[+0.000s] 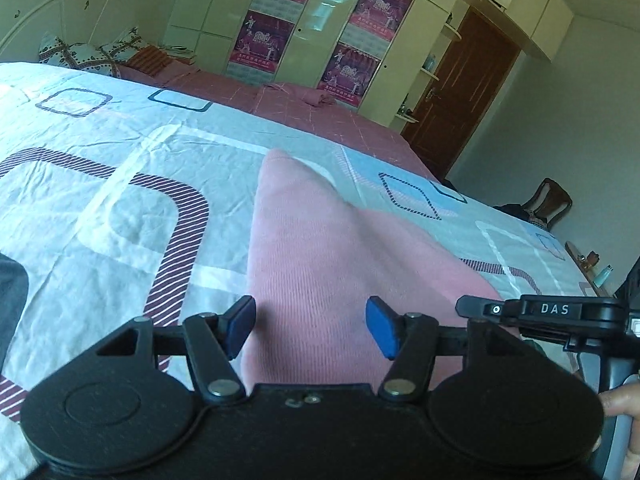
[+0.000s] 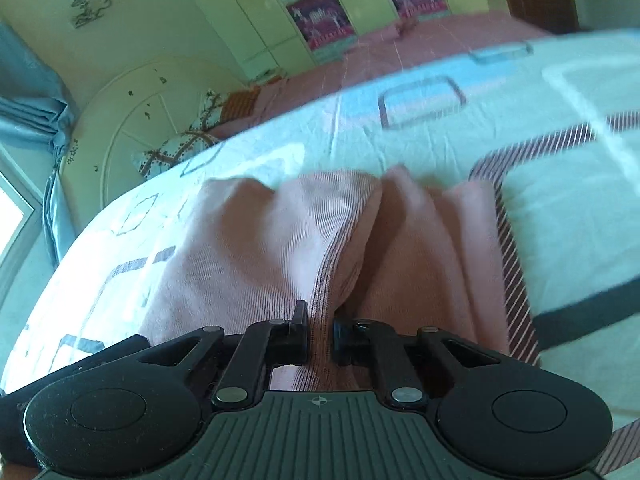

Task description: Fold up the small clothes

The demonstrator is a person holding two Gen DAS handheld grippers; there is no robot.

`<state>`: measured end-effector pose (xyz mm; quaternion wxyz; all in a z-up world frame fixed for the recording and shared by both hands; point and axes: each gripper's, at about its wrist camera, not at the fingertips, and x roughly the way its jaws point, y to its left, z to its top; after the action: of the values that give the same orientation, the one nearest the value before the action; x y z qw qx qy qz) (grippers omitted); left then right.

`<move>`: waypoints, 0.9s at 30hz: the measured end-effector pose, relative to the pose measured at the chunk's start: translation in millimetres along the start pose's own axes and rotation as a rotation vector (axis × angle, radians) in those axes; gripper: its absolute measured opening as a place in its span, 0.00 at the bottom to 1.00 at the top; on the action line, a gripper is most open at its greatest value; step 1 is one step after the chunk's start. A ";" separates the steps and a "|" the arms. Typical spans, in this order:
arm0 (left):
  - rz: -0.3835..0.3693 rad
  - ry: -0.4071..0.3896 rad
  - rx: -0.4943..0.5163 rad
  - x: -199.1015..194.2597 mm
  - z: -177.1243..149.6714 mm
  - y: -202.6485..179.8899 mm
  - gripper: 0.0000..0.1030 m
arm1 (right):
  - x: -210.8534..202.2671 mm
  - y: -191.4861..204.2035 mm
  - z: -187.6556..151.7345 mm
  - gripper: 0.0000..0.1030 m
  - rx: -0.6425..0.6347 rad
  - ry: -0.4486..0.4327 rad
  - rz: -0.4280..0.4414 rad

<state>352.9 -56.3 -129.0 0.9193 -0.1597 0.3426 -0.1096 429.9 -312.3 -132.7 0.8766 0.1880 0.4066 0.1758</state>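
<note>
A small pink ribbed garment (image 1: 320,248) lies on the patterned bedspread (image 1: 100,200). My left gripper (image 1: 310,326) is open, its blue pads (image 1: 382,330) spread over the garment's near edge, holding nothing. In the right wrist view the same pink garment (image 2: 260,240) is bunched into folds with a dark-striped hem. My right gripper (image 2: 320,330) is shut on the garment's hem fold and lifts it. The right gripper's body (image 1: 552,312) shows at the right edge of the left wrist view.
The bedspread (image 2: 440,136) covers a wide bed with a pink sheet (image 1: 320,112) beyond it. Pillows (image 1: 92,54) lie at the headboard. Wardrobes with posters (image 1: 260,40), a brown door (image 1: 460,88) and a chair (image 1: 548,200) stand behind.
</note>
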 end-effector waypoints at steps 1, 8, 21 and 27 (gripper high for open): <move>-0.015 -0.005 0.008 0.3 1.6 -4.5 0.56 | -8.8 3.4 2.4 0.09 -0.024 -0.028 -0.010; -0.050 0.028 0.079 13.2 -13.2 -28.3 0.57 | -47.3 -11.5 -1.0 0.09 -0.066 -0.078 -0.106; -0.018 0.040 0.066 7.7 2.4 -11.9 0.57 | -71.7 -40.8 -45.8 0.25 0.074 0.027 -0.105; -0.012 0.092 0.023 31.5 7.3 -3.8 0.54 | -76.4 -44.1 -66.7 0.25 0.105 0.089 -0.109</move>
<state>380.7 -68.0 -141.1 0.9037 -0.1460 0.3823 -0.1260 338.4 -373.3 -144.1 0.8547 0.2035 0.4636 0.1146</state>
